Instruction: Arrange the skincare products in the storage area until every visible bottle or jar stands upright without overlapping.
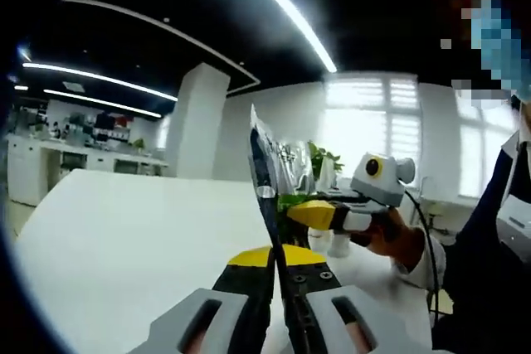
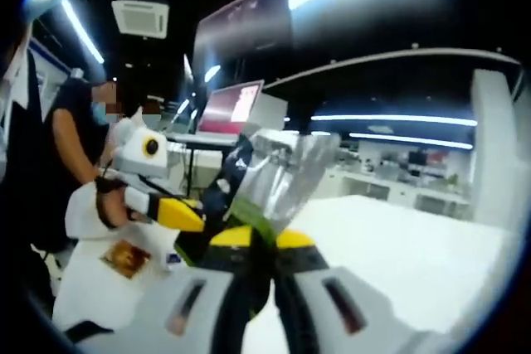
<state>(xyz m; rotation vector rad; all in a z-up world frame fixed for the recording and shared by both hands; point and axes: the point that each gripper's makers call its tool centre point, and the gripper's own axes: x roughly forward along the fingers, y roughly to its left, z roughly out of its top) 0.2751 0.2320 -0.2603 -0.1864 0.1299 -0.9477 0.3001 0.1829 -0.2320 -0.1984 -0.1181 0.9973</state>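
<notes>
Both tools are clamped on one thing: a flat foil pouch (image 1: 270, 163), held up in the air above the white worktop (image 1: 124, 246). In the left gripper view the left tool (image 1: 275, 256) has its jaws closed on the pouch's lower edge, and the pouch rises from them edge-on. The right tool (image 1: 319, 215) comes in from the right and pinches the same pouch a little higher. In the right gripper view the right tool (image 2: 253, 242) is shut on the pouch (image 2: 282, 172), whose silvery face and dark edge spread above the jaws, while the left tool (image 2: 178, 215) grips it from the left.

The main risk, as I judge it, is the two tools pulling against each other. If the hands move apart or twist unevenly, the thin foil could tear or slip out of one grip. If either tool lets go early, the pouch would swing from the other and might drop flat onto the worktop, perhaps near its edge.

The pouch looks sealed, and I cannot tell what it holds; green shows near its base. Small white containers (image 1: 336, 242) stand on the worktop beyond it, too small and blocked to read. Whether they are upright and clear of one another I cannot say.
</notes>
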